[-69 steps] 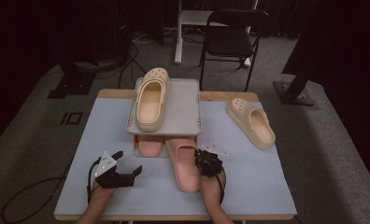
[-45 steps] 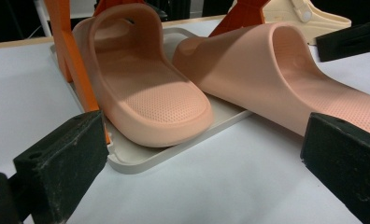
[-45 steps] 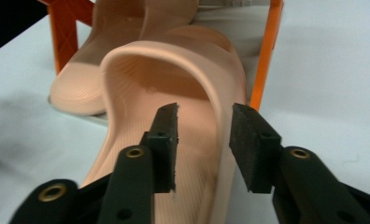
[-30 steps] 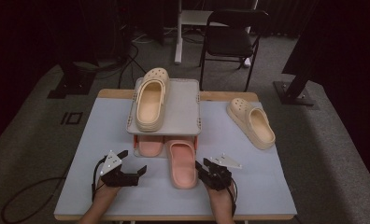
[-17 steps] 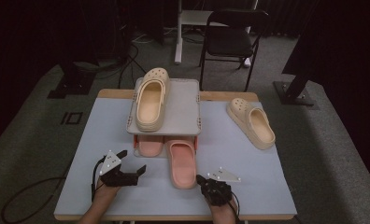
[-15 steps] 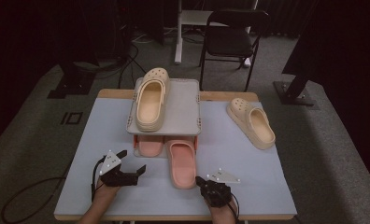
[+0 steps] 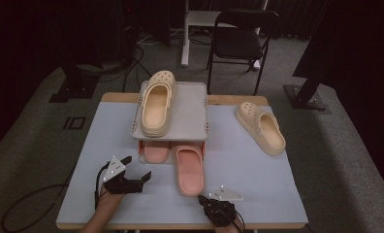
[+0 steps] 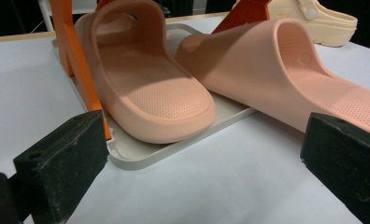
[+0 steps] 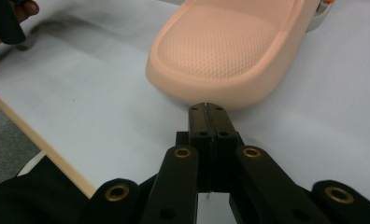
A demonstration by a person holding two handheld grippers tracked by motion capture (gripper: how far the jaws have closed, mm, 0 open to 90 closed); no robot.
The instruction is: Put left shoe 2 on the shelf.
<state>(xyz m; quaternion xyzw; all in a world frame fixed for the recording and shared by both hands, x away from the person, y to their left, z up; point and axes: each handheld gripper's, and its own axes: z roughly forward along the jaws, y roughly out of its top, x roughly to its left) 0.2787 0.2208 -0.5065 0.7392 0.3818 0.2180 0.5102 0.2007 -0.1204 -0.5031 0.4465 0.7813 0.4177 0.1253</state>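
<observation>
While the right gripper point(image 9: 206, 108) rests pressed together and empty at six o'clock of the pink rubber slide sandal point(image 7: 188, 166), its heel just ahead, the left gripper point(image 7: 137, 168) gapes wide at nine o'clock. Around stand a grey two-tier shoe rack point(image 7: 187, 109), cream clogs point(image 7: 261, 127), and a black chair point(image 7: 242, 41) beyond.

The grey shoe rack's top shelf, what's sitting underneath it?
Under the top shelf two pink slides rest on the bottom tray: one mostly tucked in, one sticking out toward the person. Their toe ends are covered by the shelf.
</observation>
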